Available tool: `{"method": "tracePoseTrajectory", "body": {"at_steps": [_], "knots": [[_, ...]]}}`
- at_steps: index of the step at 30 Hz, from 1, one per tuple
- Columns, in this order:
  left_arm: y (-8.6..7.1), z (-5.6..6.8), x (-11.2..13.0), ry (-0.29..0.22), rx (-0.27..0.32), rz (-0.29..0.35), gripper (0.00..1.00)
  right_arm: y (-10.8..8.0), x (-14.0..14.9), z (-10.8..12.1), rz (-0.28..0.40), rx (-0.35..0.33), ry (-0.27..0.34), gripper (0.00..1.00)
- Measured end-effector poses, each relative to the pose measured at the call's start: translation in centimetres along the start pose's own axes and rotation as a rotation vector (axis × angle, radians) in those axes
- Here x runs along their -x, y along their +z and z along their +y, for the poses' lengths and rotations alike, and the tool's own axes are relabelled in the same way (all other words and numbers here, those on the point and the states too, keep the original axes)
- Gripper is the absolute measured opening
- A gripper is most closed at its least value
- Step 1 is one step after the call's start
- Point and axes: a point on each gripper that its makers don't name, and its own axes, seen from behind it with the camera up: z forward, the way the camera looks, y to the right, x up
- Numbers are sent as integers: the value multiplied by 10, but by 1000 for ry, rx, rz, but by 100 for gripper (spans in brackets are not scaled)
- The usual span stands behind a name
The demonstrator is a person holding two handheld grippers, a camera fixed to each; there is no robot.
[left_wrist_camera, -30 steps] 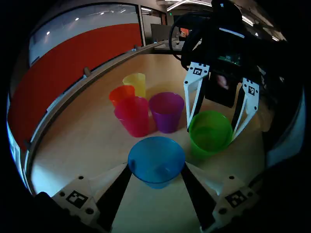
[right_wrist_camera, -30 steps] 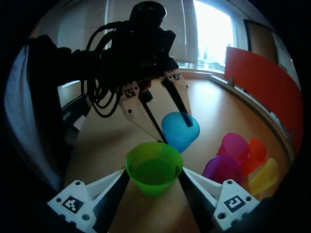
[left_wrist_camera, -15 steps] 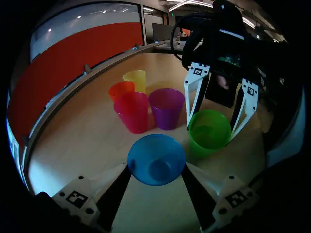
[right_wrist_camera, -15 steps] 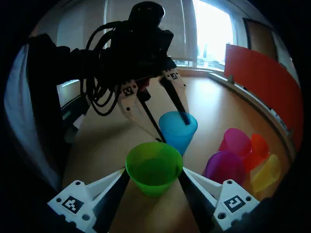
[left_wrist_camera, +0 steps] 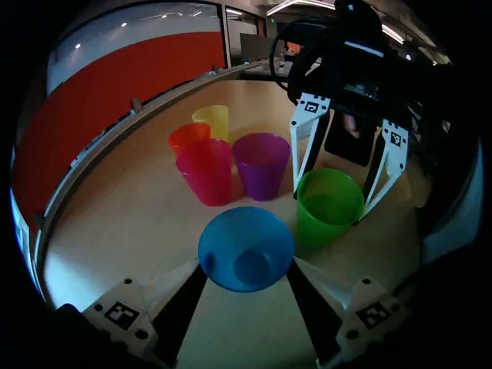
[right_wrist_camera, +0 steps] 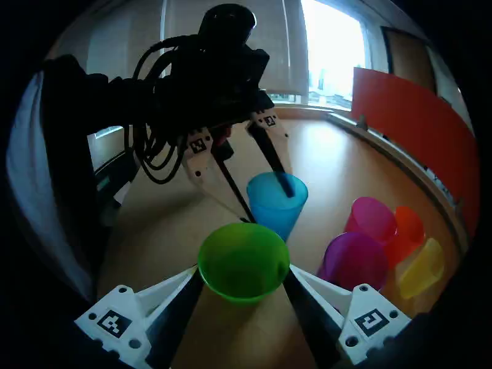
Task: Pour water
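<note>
Nearest, gripped between both fingers of the left gripper (left_wrist_camera: 246, 267): a blue cup (left_wrist_camera: 246, 246), mouth up, base hidden below its rim, contents hard to judge. Just beside it, pinched likewise in the right gripper (right_wrist_camera: 243, 270): a green cup (right_wrist_camera: 243, 258); in the left gripper view a faint level line inside, in the right gripper view hard to make out. Farther, bunched on the table (left_wrist_camera: 123, 209): pink cup (left_wrist_camera: 206, 169), purple cup (left_wrist_camera: 261, 163), orange cup (left_wrist_camera: 187, 134) half hidden behind pink, yellow cup (left_wrist_camera: 211, 117). Behind each far gripper, a person (right_wrist_camera: 61, 154), dark and unreadable
</note>
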Motion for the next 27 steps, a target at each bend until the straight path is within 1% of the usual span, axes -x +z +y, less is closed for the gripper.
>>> {"method": "tracePoseTrajectory", "body": {"at_steps": [5,9,14,20,27], "knots": [[1,-1,0,7,-3,-7,86,-1,1,-1,3,-1,5,91],[0,-1,0,11,-5,-10,86,-2,3,0,-2,4,10,95],[-2,-2,3,14,-14,-17,86,-3,10,1,-14,16,8,95],[-7,-4,10,14,-27,-26,86,-8,15,2,-13,33,17,95],[-16,-2,19,7,-39,-40,86,-19,20,3,-11,60,26,95]]}}
